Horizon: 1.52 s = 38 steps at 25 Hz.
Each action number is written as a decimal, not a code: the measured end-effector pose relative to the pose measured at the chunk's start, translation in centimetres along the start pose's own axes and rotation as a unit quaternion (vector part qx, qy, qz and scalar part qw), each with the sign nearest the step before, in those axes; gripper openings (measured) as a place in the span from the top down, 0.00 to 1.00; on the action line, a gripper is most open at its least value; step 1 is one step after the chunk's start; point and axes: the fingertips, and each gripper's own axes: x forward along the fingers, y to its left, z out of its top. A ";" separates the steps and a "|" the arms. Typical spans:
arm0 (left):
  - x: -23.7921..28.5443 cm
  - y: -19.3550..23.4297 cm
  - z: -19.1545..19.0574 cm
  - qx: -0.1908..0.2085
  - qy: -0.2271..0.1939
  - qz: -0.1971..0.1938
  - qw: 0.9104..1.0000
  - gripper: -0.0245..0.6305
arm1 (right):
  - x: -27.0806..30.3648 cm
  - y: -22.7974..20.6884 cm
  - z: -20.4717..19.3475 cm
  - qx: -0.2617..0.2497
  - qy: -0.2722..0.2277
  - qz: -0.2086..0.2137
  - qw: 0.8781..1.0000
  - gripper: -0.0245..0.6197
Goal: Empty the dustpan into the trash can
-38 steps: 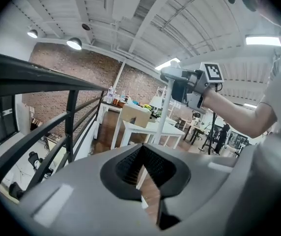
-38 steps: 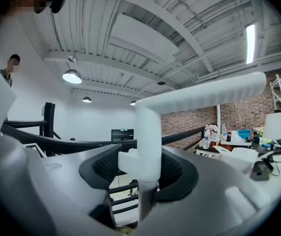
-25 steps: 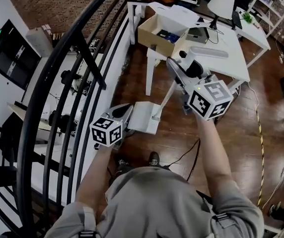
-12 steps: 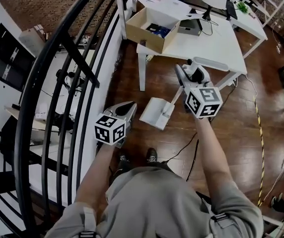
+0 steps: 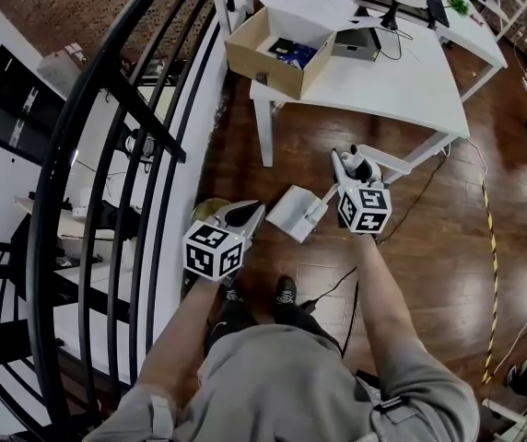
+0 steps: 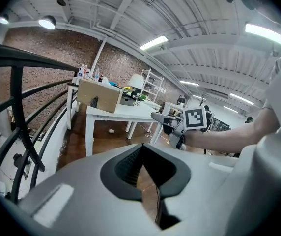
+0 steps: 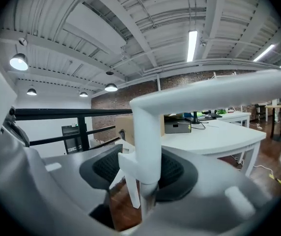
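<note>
A white long-handled dustpan (image 5: 296, 212) hangs low over the wooden floor in the head view. My right gripper (image 5: 348, 168) is shut on its upright handle (image 7: 148, 146), which fills the gap between the dark pads in the right gripper view. My left gripper (image 5: 248, 213) is left of the pan, apart from it. Its jaws stand nearly together with nothing between them and only a thin slit of floor showing (image 6: 148, 181). A round olive rim, maybe the trash can (image 5: 206, 210), peeks out behind the left gripper and is mostly hidden.
A white table (image 5: 383, 72) with an open cardboard box (image 5: 277, 49) stands beyond the dustpan. A black stair railing (image 5: 125, 155) runs along the left. A cable (image 5: 337, 288) lies on the floor by the person's shoes (image 5: 286, 292).
My right gripper has come down and nearer with the dustpan, so the pan now hangs lower. My left gripper has shifted a little down and to the right.
</note>
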 end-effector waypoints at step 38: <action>2.8 -2.4 -0.6 0.020 0.036 -0.078 0.996 0.95 | -10.5 -3.2 -16.6 0.109 0.217 -0.121 0.962 0.43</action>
